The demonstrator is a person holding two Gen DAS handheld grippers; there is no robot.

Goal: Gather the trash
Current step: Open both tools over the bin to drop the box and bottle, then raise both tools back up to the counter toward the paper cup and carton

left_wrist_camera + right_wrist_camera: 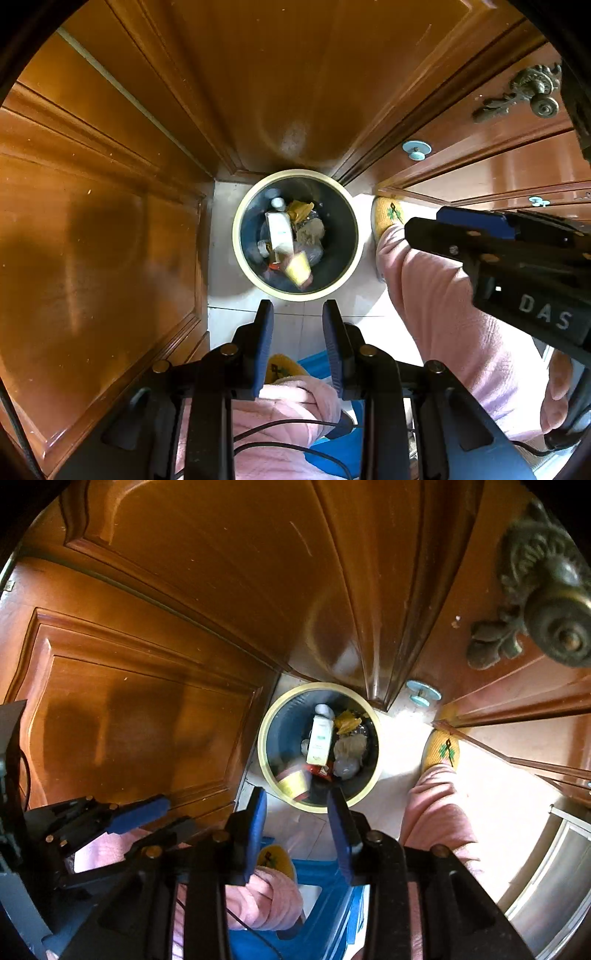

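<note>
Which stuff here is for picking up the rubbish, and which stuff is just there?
For the job: trash bin; white carton and yellow wrapper inside it; left gripper; right gripper, both open and empty.

Just there: brass door handle; yellow slippers; blue stool.

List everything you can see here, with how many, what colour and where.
trash bin: one, cream rim, dark inside, on the floor in the corner
white carton: one, in the bin
yellow cup: one, in the bin
yellow wrapper: one, in the bin
wooden doors: brown, around the bin
door knob: one, dark brass, right
blue stool: one, underfoot
slippers: two, yellow
trousers: pink
left gripper: open, empty
right gripper: open, empty
</note>
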